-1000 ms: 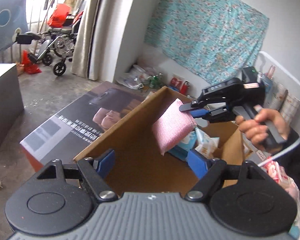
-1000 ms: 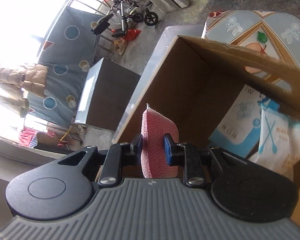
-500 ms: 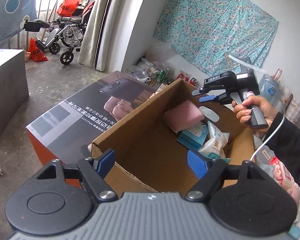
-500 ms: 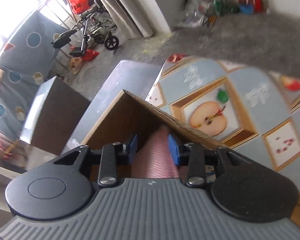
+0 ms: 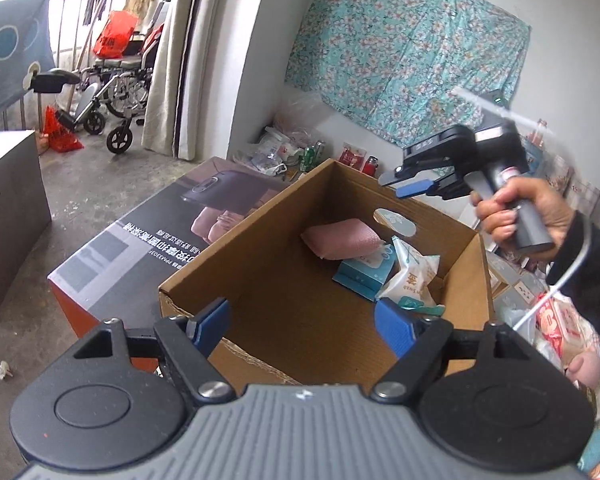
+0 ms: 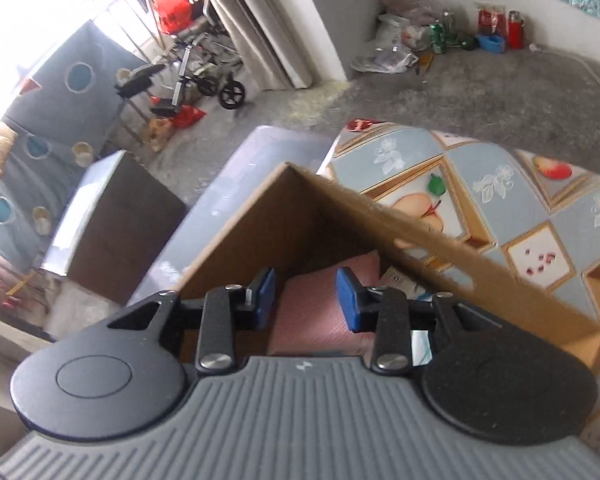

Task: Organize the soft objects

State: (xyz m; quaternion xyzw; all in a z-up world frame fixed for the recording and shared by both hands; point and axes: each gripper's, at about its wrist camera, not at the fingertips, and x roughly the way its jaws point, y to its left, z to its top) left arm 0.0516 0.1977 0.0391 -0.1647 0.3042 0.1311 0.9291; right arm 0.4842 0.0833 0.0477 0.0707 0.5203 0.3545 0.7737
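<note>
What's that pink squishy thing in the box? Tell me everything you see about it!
The pink sponge is a small, puffy pad shaped like a little pillow, with a fine woven-looking surface. It lies flat inside the cardboard box, near the far corner, one end leaning on a blue and white packet. No claw holds it: the right claw is open, up above the box, and the left claw is open too, near the box's front edge.

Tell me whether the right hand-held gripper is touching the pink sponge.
Apart. The left wrist view shows the right hand-held gripper raised above the cardboard box, clear of the pink sponge lying inside.
</note>
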